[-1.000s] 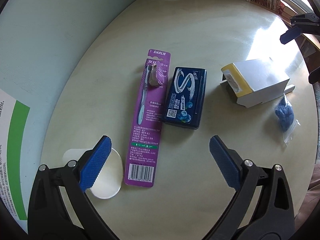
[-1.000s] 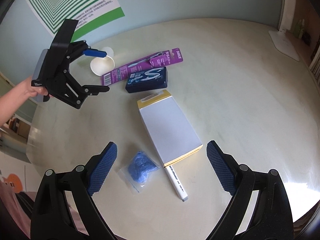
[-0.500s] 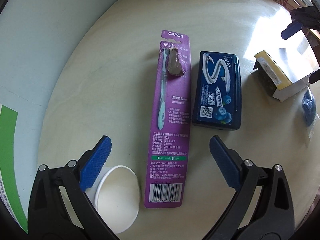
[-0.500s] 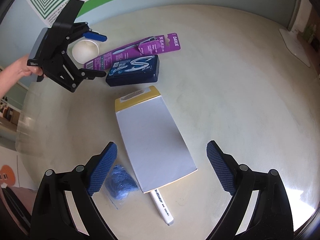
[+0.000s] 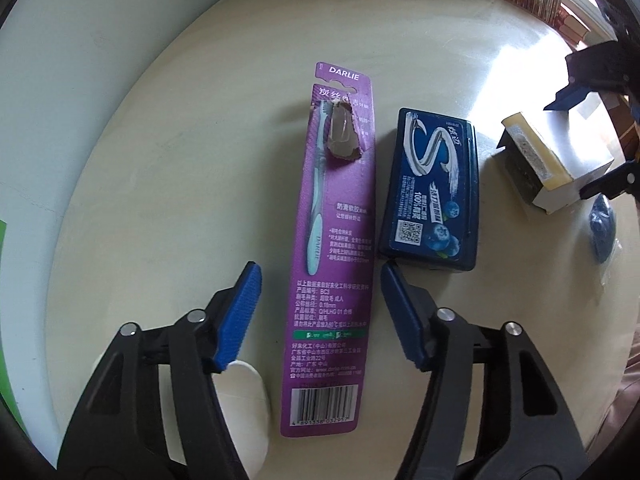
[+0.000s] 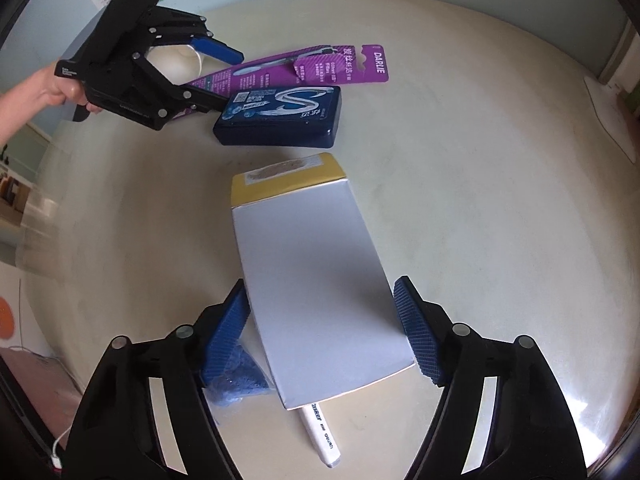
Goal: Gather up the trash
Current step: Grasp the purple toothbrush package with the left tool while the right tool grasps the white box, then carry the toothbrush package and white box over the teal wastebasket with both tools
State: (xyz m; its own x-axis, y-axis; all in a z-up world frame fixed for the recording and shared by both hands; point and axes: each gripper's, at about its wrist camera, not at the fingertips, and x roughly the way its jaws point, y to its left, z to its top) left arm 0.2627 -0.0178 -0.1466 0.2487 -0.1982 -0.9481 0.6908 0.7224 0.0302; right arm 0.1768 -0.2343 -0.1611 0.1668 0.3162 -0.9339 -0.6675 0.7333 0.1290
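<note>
Left wrist view: we hang our left gripper (image 5: 320, 312) over the purple toothbrush card (image 5: 332, 256), fingers spread to either side of it. They have just been closing but neither pad touches it yet. Our right gripper (image 6: 324, 328) likewise straddles the white box (image 6: 316, 284), jaws narrowing, a gap showing at one pad, so both pieces could be pinched together. The card lies flat on the table (image 5: 180, 160), its blister torn open near the top, beside a blue gum box (image 5: 432, 196).
</note>
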